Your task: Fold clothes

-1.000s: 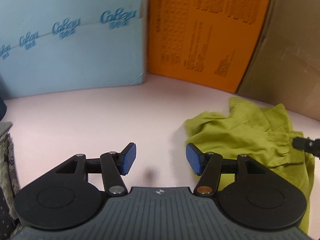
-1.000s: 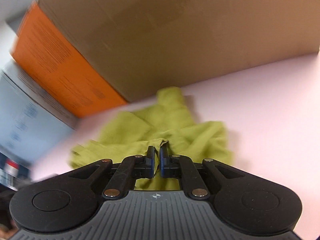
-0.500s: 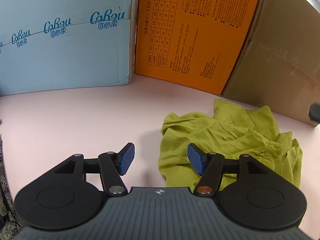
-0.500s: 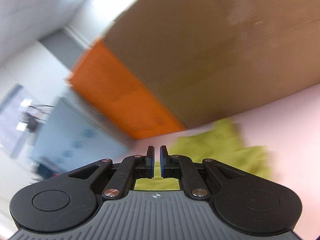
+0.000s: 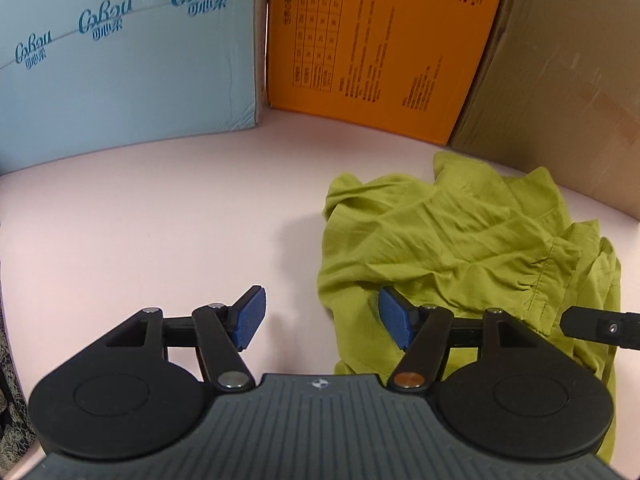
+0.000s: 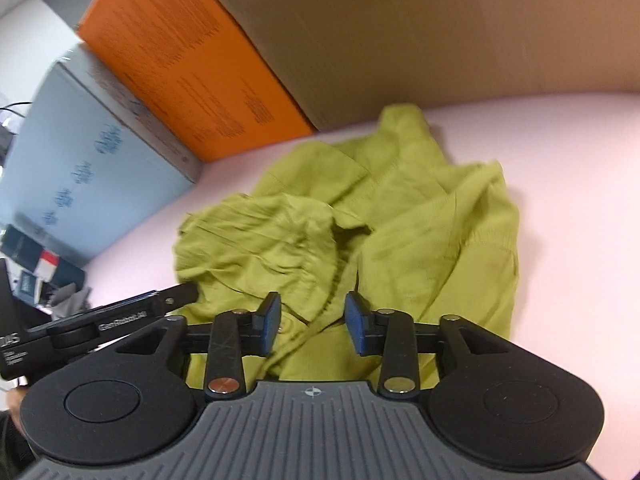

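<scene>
A crumpled olive-green garment (image 5: 452, 240) lies on the pink table (image 5: 160, 220), right of centre in the left wrist view. My left gripper (image 5: 320, 320) is open and empty at the garment's near left edge, its right pad over the cloth. In the right wrist view the garment (image 6: 360, 220) fills the middle. My right gripper (image 6: 312, 320) is open just above its near folds, holding nothing. The tip of the right gripper shows at the right edge of the left wrist view (image 5: 600, 328). The left gripper shows at the left of the right wrist view (image 6: 100, 328).
Three boxes wall the back of the table: a light blue one (image 5: 120, 60), an orange one (image 5: 380, 40) and a brown cardboard one (image 5: 568, 80). Patterned dark cloth (image 5: 8, 400) hangs past the table's left edge. Bare pink table lies left of the garment.
My right gripper was shut and has opened; it swung up, then came back down over the garment. My left gripper has shifted left, so the garment sits more fully in its view.
</scene>
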`<state>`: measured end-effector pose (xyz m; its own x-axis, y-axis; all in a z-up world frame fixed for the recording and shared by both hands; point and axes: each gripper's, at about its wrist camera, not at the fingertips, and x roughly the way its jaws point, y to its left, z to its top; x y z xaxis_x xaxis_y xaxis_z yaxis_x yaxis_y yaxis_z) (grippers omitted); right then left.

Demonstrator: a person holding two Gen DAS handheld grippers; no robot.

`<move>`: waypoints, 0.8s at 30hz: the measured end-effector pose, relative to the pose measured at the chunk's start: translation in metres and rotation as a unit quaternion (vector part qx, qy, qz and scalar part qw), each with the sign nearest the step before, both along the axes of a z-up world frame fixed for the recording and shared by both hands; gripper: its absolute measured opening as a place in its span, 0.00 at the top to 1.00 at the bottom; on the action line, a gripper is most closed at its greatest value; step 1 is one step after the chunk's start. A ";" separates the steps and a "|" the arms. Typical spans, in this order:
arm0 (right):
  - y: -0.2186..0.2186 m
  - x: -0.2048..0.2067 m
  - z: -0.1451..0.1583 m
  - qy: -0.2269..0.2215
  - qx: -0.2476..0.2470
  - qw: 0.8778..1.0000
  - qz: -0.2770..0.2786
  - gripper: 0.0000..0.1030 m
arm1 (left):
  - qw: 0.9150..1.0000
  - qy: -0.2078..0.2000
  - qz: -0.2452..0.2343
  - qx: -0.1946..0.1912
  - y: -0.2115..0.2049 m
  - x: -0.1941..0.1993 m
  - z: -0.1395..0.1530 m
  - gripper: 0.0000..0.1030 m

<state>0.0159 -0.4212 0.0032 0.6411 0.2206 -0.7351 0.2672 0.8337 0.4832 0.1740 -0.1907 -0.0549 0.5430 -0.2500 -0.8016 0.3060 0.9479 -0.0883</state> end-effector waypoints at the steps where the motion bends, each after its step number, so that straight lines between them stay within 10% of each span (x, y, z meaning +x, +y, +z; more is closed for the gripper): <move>1: 0.001 0.001 -0.006 0.001 0.003 1.000 -0.002 0.61 | 1.000 0.003 0.001 -0.001 0.000 0.001 -0.002 0.42; 7: 0.000 0.006 -0.028 -0.026 0.036 0.999 -0.017 0.64 | 1.000 0.012 0.000 0.001 -0.001 0.002 -0.008 0.42; 9: 0.001 0.009 -0.032 -0.031 0.028 0.999 -0.014 0.93 | 1.000 0.008 -0.005 0.004 -0.002 0.000 -0.006 0.42; 24: 0.013 0.025 0.039 -0.132 0.062 0.989 0.036 0.93 | 0.998 -0.046 -0.012 -0.047 0.035 -0.026 0.035 0.41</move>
